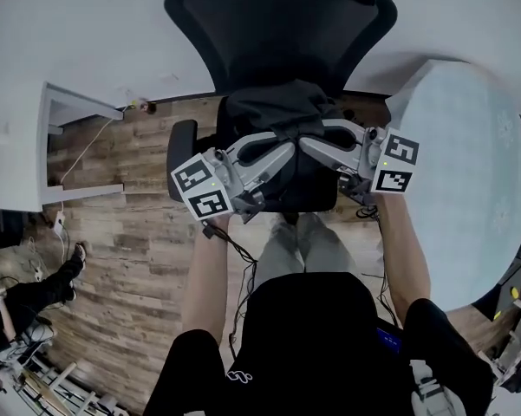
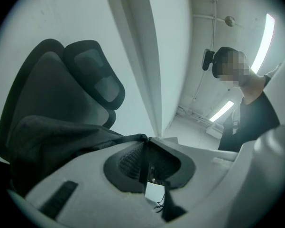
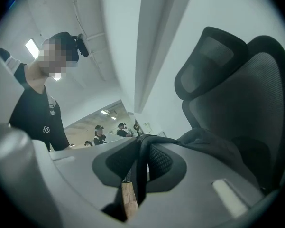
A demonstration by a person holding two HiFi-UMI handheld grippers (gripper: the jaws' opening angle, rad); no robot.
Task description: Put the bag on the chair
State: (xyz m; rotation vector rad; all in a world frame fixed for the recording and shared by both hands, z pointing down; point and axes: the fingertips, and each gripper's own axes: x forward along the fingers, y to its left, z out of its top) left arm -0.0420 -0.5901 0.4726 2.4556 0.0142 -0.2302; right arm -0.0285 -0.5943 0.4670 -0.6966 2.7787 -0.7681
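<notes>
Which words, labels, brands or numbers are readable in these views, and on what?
No text can be read.
Shirt logo: a small white mark, too small to read.
Marker cubes: black-and-white square patterns only, no letters or numbers.

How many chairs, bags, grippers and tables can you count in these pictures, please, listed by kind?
Chairs: 1, the office chair
Bags: 1, the bag
Grippers: 2, the left gripper and the right gripper, each shut on the bag
Tables: 2, the round table and the white table
Total: 6
</notes>
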